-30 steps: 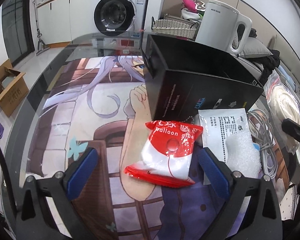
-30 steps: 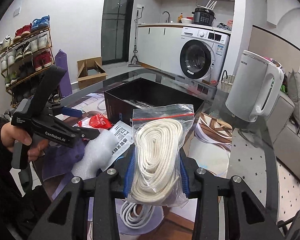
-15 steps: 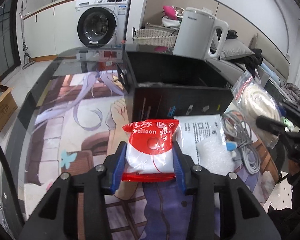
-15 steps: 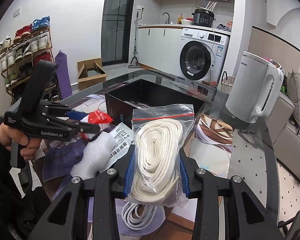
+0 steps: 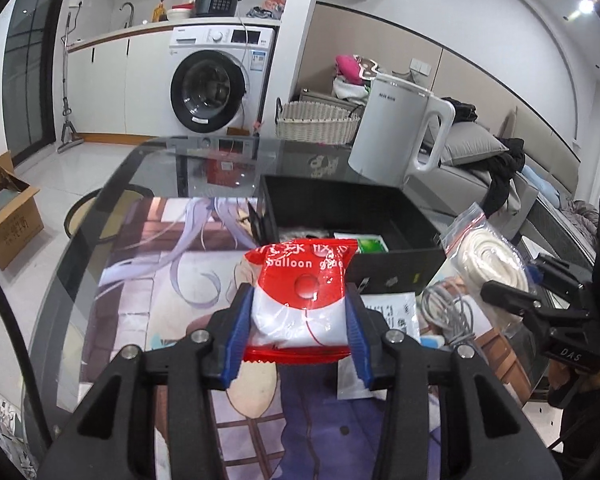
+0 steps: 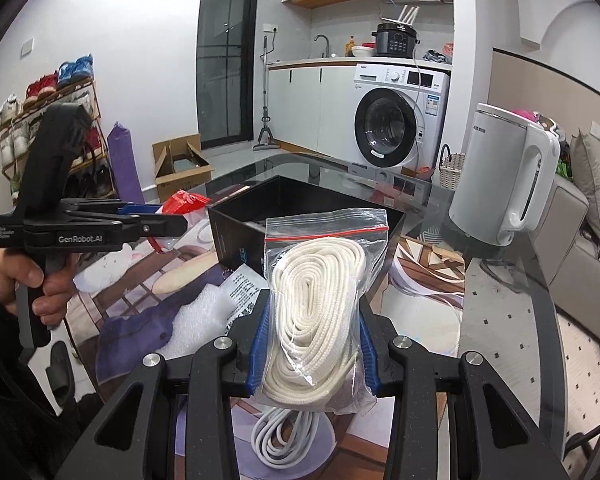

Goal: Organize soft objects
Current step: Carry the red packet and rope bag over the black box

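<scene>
Left wrist view: the red-and-white plastic balloon packet (image 5: 300, 300) is held clamped in the left gripper (image 5: 298, 334), upright, with the open black cardboard box (image 5: 352, 224) directly ahead and slightly lower. The zip bag of white rope (image 6: 316, 316) is held pinched in the right gripper (image 6: 312, 356), the box just ahead.

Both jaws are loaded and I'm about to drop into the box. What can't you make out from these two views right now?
- Black box contents: left wrist view, mostly hidden behind the red balloon packet; right wrist view, screened by the bagged white rope.
- White cable: right wrist view, partly under the rope bag.
- Printed white pouch: text too small to read.
</scene>
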The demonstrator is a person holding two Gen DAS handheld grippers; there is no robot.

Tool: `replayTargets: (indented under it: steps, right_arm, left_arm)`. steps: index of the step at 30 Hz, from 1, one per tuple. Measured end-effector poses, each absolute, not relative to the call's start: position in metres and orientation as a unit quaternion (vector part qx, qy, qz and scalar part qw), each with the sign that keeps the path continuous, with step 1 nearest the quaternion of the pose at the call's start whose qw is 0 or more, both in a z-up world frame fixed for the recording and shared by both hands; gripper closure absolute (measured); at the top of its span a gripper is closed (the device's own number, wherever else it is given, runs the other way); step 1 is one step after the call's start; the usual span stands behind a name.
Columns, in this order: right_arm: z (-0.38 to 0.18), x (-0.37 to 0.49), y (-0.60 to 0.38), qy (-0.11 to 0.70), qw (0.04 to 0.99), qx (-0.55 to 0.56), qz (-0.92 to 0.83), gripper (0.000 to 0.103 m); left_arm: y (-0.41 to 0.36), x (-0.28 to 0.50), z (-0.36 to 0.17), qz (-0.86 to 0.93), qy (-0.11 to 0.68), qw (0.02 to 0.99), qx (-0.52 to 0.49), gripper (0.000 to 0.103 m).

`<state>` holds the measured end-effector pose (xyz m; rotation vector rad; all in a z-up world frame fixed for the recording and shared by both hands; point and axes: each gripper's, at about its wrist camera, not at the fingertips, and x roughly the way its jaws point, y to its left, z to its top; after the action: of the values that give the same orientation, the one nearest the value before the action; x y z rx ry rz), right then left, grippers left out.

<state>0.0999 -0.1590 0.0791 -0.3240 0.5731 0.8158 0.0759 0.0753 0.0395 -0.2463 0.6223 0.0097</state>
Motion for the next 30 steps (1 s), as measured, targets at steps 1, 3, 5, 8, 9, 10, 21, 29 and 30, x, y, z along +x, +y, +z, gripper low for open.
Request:
replayTargets:
  steps: [1,3,5,8,9,10,21,29,30]
  right_arm:
    - [0.08,0.102,-0.16,0.275,0.867,-0.149,0.389,0.065]
    - [0.082,0.106,-0.16,0.276,0.869,-0.14,0.386,0.065]
    - [0.085,0.111,-0.16,0.277,0.871,-0.129,0.384,0.065]
    - [0.092,0.118,-0.159,0.278,0.874,-0.114,0.381,0.065]
    - [0.095,0.121,-0.157,0.278,0.875,-0.108,0.382,0.065]
    - [0.098,0.123,-0.156,0.276,0.876,-0.105,0.382,0.065]
    - [0.11,0.15,-0.138,0.27,0.886,-0.081,0.368,0.065]
    - [0.106,0.169,-0.122,0.282,0.882,-0.078,0.368,0.065]
    - [0.106,0.17,-0.121,0.284,0.882,-0.079,0.368,0.065]
  left_arm:
    - [0.074,0.076,0.042,0.004,0.304,0.945,-0.119,0.06]
    - [0.072,0.078,0.045,0.007,0.301,0.947,-0.114,0.06]
    - [0.068,0.08,0.05,0.009,0.299,0.948,-0.106,0.06]
    - [0.064,0.086,0.054,0.01,0.299,0.949,-0.101,0.06]
    - [0.063,0.088,0.056,0.01,0.298,0.949,-0.1,0.06]
    - [0.063,0.091,0.058,0.011,0.297,0.95,-0.1,0.06]
    - [0.06,0.125,0.062,0.024,0.293,0.95,-0.104,0.06]
    - [0.057,0.149,0.058,0.027,0.298,0.95,-0.09,0.06]
    - [0.056,0.151,0.057,0.028,0.299,0.95,-0.087,0.06]
